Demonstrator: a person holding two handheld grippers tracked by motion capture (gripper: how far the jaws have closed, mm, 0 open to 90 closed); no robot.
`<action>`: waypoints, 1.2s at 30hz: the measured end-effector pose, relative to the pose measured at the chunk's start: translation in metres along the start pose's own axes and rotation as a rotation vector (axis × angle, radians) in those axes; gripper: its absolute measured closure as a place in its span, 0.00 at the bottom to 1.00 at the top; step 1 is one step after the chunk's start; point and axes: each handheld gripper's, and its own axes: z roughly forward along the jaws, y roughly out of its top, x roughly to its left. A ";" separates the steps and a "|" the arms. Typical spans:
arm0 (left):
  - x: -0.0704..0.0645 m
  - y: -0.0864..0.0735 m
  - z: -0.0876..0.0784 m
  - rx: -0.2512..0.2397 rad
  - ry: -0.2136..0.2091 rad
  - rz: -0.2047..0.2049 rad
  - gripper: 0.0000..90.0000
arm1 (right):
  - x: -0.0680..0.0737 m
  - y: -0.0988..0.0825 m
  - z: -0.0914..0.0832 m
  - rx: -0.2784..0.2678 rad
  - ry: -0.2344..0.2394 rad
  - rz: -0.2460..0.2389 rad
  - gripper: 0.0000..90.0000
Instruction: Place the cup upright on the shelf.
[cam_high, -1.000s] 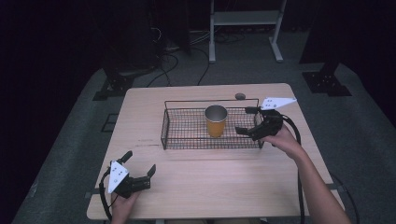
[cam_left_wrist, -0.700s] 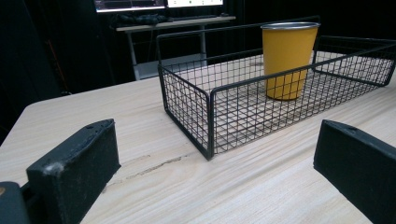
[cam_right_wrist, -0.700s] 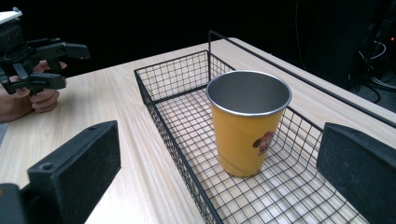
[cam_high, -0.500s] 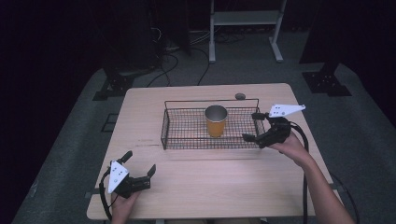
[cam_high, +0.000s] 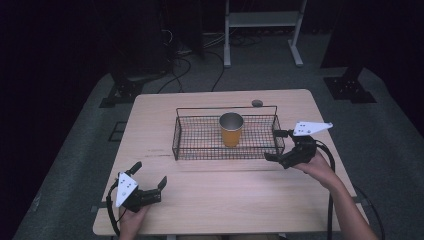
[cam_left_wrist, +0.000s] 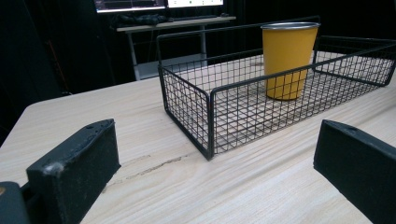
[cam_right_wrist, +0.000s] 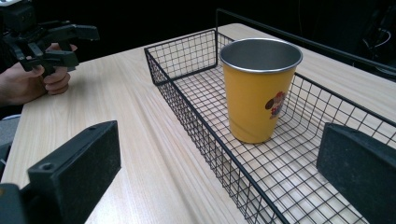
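The yellow cup stands upright on the mesh floor of the wire basket, about mid-length and toward the far wall, touched by neither tool. It looks set down for good: its base sits flat and nothing steadies it. The right gripper hangs at the basket's right end, jaws spread wide and empty, pointing left toward the cup. The left gripper rests low over the table at the near left, well apart from the basket, also wide open and holding nothing, probably just waiting. Compared with a second ago, the right gripper has drawn nearer and rightward, away from the cup; the left has not moved.
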 end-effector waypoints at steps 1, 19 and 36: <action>0.000 0.000 0.000 0.001 0.000 0.001 0.00 | 0.001 -0.001 -0.001 -0.005 0.000 0.001 0.00; 0.000 0.000 0.000 -0.001 0.001 -0.001 0.00 | 0.010 -0.026 -0.017 -0.012 -0.019 0.022 0.00; 0.000 0.000 0.000 -0.001 0.005 -0.004 0.00 | 0.021 -0.056 -0.034 -0.027 -0.039 0.055 0.00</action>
